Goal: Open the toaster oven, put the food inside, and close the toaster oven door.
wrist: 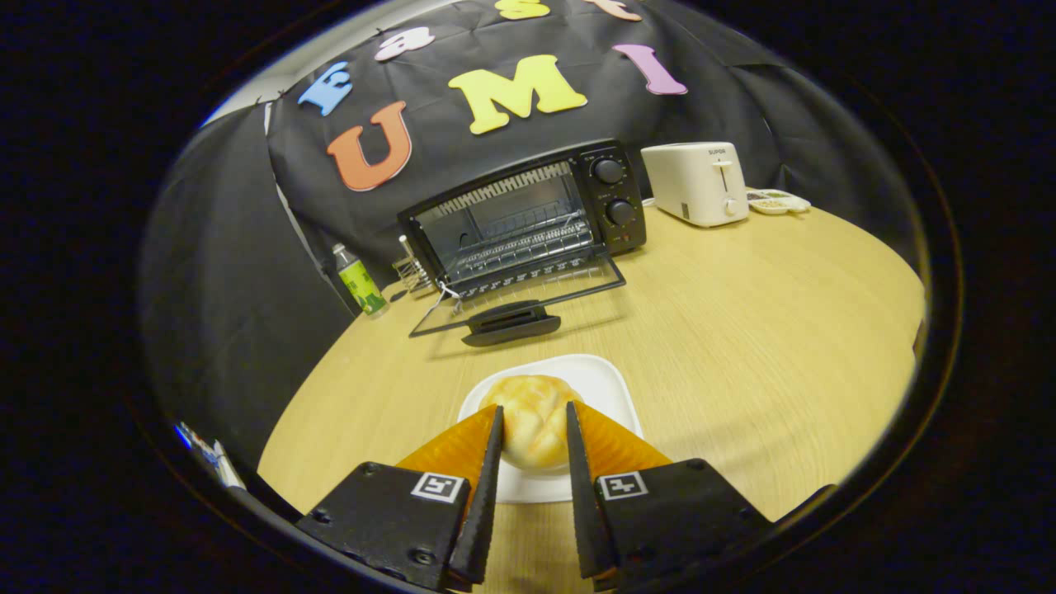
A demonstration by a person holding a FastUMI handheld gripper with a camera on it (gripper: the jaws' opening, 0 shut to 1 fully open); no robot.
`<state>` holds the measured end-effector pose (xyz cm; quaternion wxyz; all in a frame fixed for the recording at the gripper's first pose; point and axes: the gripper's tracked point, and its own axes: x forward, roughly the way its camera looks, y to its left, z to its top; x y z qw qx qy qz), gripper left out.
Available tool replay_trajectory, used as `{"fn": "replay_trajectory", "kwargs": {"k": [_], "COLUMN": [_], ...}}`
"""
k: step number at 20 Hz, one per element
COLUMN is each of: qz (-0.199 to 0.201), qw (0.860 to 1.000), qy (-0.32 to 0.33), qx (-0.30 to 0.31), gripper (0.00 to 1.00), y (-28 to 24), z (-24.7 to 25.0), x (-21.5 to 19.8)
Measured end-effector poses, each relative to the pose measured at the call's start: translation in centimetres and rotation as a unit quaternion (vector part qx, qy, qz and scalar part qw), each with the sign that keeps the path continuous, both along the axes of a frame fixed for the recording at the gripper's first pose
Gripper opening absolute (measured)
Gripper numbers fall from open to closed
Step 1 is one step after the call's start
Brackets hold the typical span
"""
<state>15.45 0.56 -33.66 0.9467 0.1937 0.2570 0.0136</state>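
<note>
A round golden bun (533, 425) lies on a white square plate (606, 388) on the wooden table, just in front of the toaster oven. My gripper (534, 410) is shut on the bun, one finger pressed against each side, and the bun still rests on the plate. Beyond the plate stands the black toaster oven (528, 219). Its glass door (516, 305) is folded down flat onto the table, handle toward me. The wire rack (528, 243) inside is bare.
A white pop-up toaster (697, 183) stands right of the oven, with a small dish (775, 202) behind it. A green-labelled bottle (359, 280) and a small wire holder (412, 272) sit left of the oven. Bare table (767, 330) stretches to the right.
</note>
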Motion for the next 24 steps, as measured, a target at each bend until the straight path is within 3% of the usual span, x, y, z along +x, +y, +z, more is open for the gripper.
{"fn": "replay_trajectory", "kwargs": {"k": [7, 11, 17, 21, 24], "qz": [0.007, -0.013, -0.041, -0.053, -0.060], "qw": [0.980, 0.969, 0.973, 0.985, 0.988], "qy": [-0.082, -0.102, -0.103, -0.098, -0.085], "qx": [0.183, 0.223, 0.204, 0.131, 0.113], "gripper": [0.45, 0.45, 0.44, 0.45, 0.45], "y": [2.7, 2.3, 1.4, 0.8, 1.0], "z": [7.0, 9.8, 10.6, 9.5, 8.1], "x": [2.5, 6.5, 15.0, 21.0, 24.7]}}
